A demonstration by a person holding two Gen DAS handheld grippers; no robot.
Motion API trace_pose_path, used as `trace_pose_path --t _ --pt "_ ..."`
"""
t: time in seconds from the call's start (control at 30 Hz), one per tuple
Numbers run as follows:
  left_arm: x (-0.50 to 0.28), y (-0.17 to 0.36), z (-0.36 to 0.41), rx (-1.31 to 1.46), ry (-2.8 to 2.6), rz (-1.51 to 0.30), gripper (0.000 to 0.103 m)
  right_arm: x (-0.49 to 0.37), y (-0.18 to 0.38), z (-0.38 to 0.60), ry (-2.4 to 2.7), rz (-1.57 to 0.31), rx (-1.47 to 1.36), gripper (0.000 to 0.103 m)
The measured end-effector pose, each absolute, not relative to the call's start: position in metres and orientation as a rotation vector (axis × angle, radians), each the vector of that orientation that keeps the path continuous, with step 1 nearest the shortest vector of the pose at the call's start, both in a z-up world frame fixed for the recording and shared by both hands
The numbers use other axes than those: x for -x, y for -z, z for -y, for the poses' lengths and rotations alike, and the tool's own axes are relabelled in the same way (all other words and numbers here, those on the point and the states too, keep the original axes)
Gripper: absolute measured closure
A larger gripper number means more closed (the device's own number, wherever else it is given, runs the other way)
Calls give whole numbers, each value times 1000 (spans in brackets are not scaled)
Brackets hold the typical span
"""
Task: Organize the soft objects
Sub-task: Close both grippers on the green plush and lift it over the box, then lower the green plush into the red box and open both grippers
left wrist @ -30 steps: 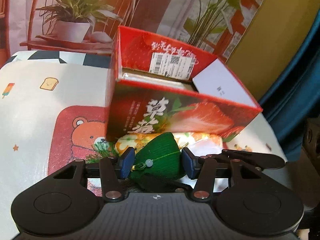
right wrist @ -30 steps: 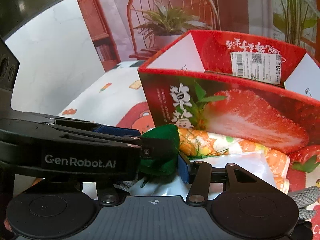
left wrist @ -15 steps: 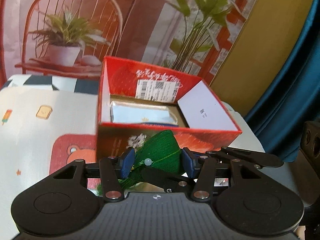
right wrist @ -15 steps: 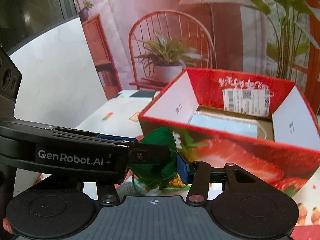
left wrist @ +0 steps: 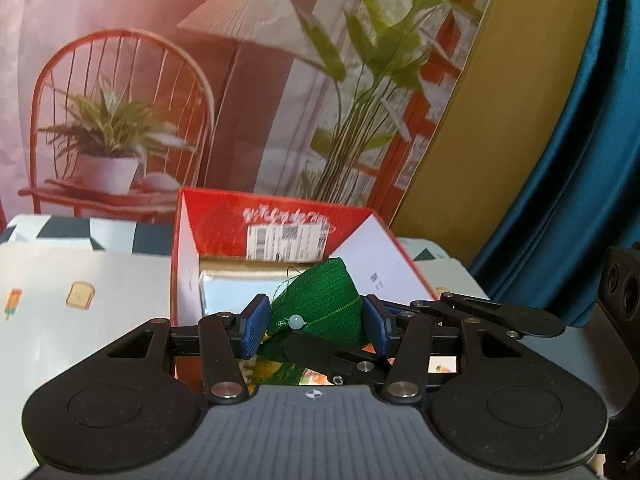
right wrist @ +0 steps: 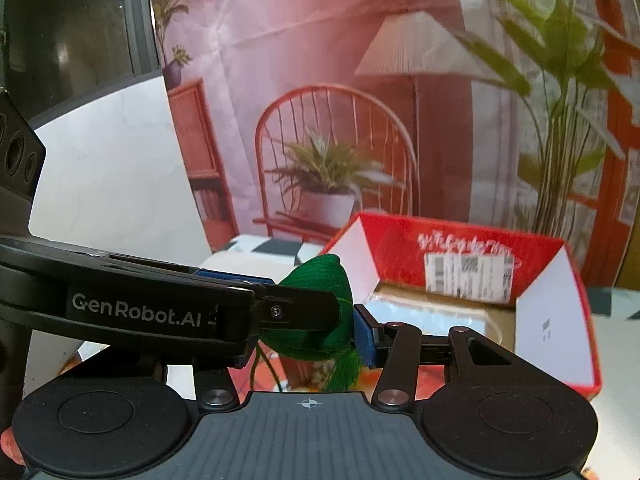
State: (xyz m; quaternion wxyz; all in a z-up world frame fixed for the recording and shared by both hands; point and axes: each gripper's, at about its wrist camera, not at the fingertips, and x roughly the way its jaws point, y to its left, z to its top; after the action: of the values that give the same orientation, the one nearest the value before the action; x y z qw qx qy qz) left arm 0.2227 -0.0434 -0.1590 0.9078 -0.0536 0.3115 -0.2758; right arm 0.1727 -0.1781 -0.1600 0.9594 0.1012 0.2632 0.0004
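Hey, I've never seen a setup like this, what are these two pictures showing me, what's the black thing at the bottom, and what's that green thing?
These are two fisheye views, one from a camera on each handheld tool. A person holds one tool in each hand; no robot arm is involved. The black shape along the bottom of each picture is the tool's own body, with two blue-padded fingers pointing forward.

The left-hand view shows the left tongs closed on a green pouch, a soft, knitted, pyramid-shaped thing with a bead and a tassel. The right-hand view shows the right tongs gripping the same pouch, with the left tool crossing in from the side.

Beyond it a red box printed with strawberries stands open on a cartoon-print tablecloth, with a pale packet inside. The chair, lamp and plants behind are a printed backdrop.
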Motion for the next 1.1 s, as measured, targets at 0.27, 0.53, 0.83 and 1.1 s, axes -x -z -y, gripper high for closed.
trace_pose_path --t 0.27,0.53,0.83,1.1 --pt "-229 138 51 101 576 -579 49 -179 135 188 17 -485 -160 58" --pt "-240 123 61 90 594 -538 49 -189 115 202 36 -444 -131 58" --pt "-269 128 69 122 625 -581 49 -202 116 219 55 -448 -104 58" --pt "-292 146 73 129 618 -620 49 -224 132 233 59 -484 -106 58"
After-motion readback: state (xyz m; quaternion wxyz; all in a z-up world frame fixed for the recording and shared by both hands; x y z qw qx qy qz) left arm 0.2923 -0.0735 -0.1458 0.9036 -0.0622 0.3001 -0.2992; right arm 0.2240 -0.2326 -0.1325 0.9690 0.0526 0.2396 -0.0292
